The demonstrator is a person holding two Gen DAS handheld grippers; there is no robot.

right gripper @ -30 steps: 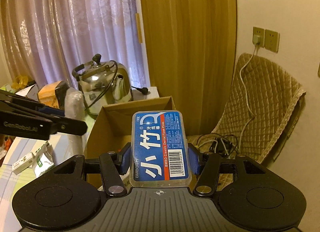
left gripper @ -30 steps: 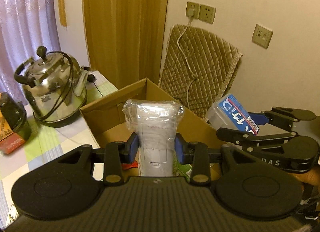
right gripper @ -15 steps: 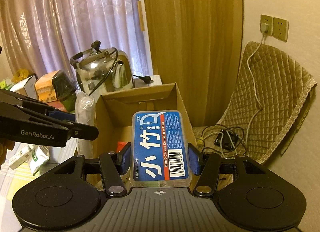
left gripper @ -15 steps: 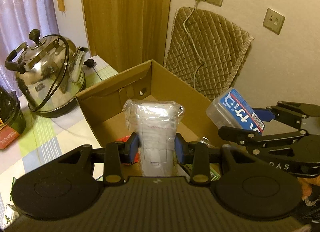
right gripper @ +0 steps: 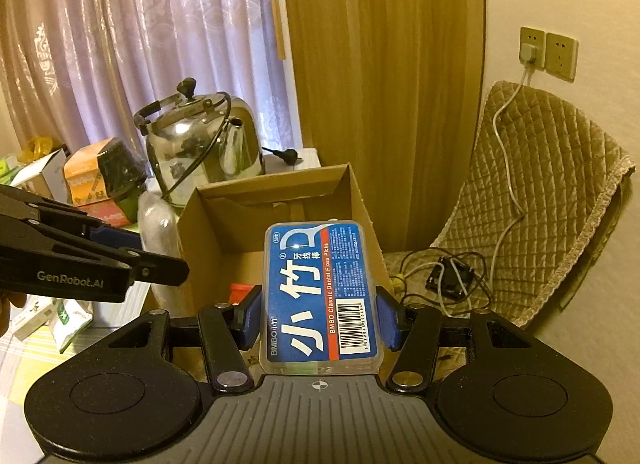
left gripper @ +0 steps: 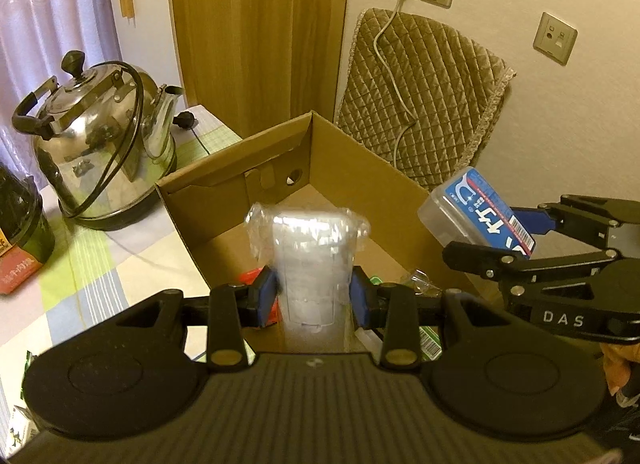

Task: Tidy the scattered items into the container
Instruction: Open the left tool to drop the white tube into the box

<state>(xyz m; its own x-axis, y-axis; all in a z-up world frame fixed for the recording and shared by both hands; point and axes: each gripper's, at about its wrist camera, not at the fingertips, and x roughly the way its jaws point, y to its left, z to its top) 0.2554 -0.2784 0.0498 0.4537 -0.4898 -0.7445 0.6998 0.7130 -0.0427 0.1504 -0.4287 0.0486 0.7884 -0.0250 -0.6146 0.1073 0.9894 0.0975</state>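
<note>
My left gripper [left gripper: 313, 296] is shut on a plastic-wrapped stack of clear cups [left gripper: 310, 260], held upright over the near edge of an open cardboard box [left gripper: 240, 176]. My right gripper [right gripper: 318, 322] is shut on a blue dental floss pick box [right gripper: 320, 292], held above the cardboard box's [right gripper: 360, 200] near right side. In the left wrist view the floss box [left gripper: 480, 216] and right gripper [left gripper: 496, 238] hang over the box's right wall. In the right wrist view the left gripper [right gripper: 132, 250] and cup stack [right gripper: 158, 224] show at the left. Small red and green items lie on the box floor.
A steel kettle [left gripper: 100, 152] with a black cord stands left of the box on a checked tablecloth [left gripper: 80, 264]. Packets [right gripper: 68, 316] and small boxes [right gripper: 96, 180] lie at the table's left. A quilted pad [left gripper: 424, 104] with a cable leans against the wall behind.
Both grippers have moved forward and tilted down over the cardboard box, so more of its inside shows. Each keeps its hold on its item.
</note>
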